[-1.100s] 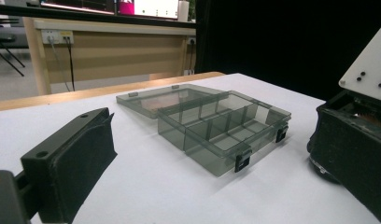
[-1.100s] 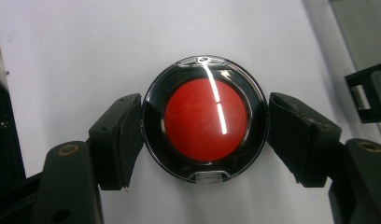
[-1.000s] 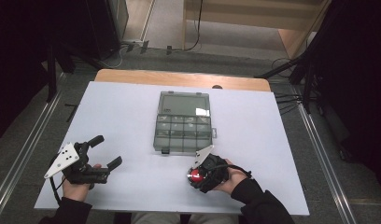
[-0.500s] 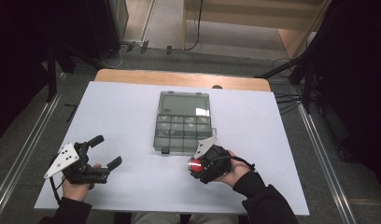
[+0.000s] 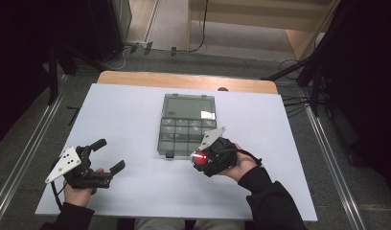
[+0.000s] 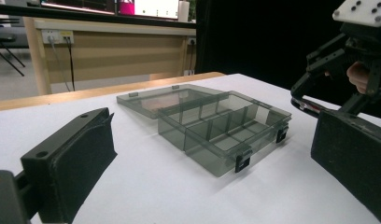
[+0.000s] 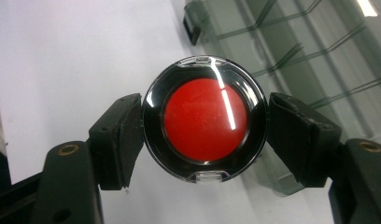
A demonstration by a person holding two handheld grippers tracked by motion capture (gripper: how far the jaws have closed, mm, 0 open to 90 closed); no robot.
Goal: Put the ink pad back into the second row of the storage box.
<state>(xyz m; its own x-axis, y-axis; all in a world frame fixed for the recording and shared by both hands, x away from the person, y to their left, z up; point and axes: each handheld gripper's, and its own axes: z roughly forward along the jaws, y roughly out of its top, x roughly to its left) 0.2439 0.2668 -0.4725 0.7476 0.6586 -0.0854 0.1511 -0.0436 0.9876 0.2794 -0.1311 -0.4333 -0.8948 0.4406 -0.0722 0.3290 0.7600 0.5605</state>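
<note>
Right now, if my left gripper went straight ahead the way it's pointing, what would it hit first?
Probably the open clear organizer box, dead ahead between the open left gripper jaws; the white table before it looks bare. Depth is hard to judge.

Left hand-held gripper [image 5: 109, 155] jaws apart; right hand-held gripper [image 5: 201, 158] jaws clamped
</note>
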